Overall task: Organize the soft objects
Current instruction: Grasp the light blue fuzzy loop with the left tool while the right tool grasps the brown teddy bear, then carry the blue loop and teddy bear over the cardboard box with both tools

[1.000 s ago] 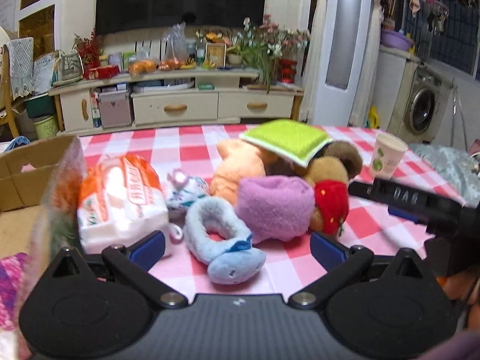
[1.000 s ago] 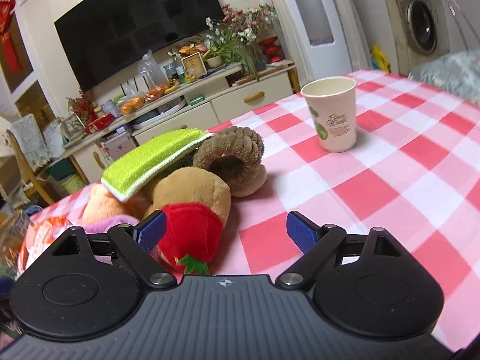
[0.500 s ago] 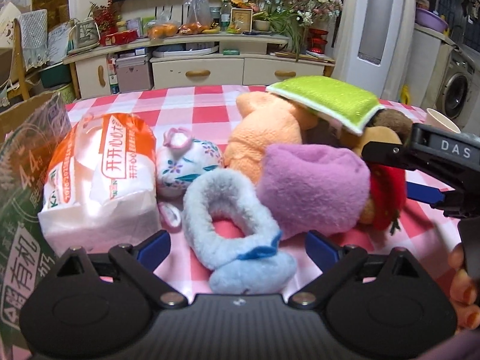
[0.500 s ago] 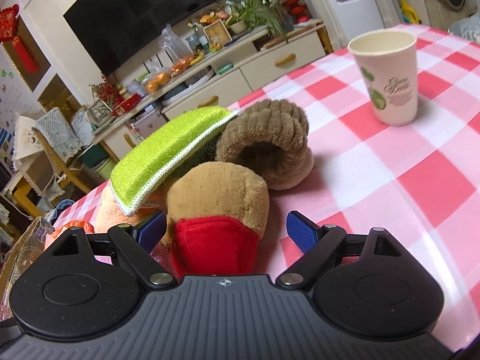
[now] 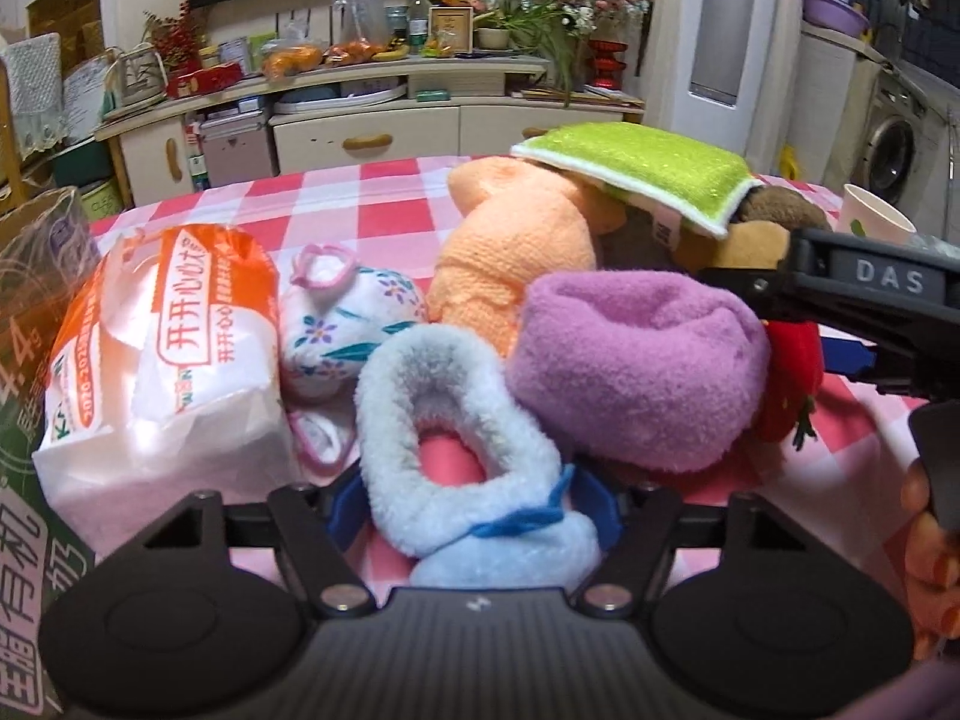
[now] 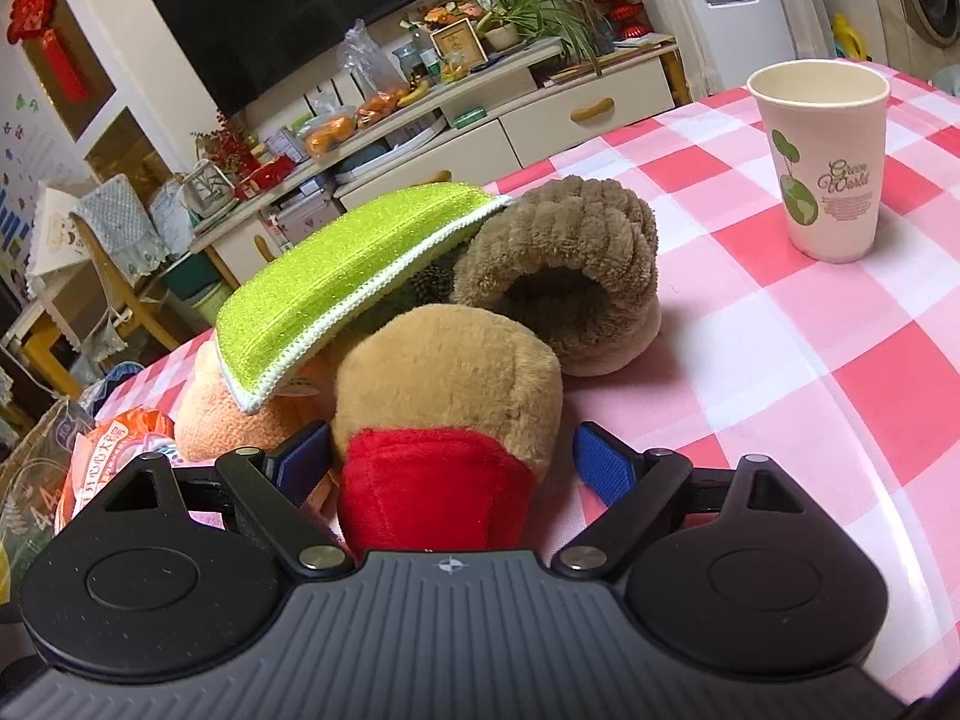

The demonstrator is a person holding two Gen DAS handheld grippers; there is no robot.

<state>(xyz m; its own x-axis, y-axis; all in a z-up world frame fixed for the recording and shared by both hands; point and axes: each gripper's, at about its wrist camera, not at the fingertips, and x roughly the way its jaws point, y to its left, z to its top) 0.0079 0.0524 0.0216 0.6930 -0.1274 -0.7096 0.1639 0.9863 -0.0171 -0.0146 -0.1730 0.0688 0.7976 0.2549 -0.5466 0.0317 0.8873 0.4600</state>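
Observation:
A pile of soft things lies on the red-checked table [image 6: 780, 372]. My left gripper [image 5: 474, 510] is closing, and its blue pads touch both sides of a light blue fluffy slipper [image 5: 456, 438] at the near edge of the pile. Behind that slipper are a purple slipper [image 5: 636, 366], an orange plush [image 5: 516, 240] and a green sponge cloth [image 5: 636, 174]. My right gripper [image 6: 453, 462] is open around a tan plush with a red part [image 6: 450, 378], its pads apart from the plush. A brown slipper [image 6: 564, 264] lies beyond the tan plush.
A tissue pack [image 5: 162, 348] and a flowered pouch [image 5: 348, 324] sit left of the pile. A printed bag [image 5: 24, 372] stands at the table's left edge. A paper cup [image 6: 828, 162] stands to the right. A hand [image 5: 930, 534] holds the right gripper.
My left gripper came forward and down to the light blue slipper and its jaws narrowed onto it. My right gripper moved in until the tan plush sat between its open fingers.

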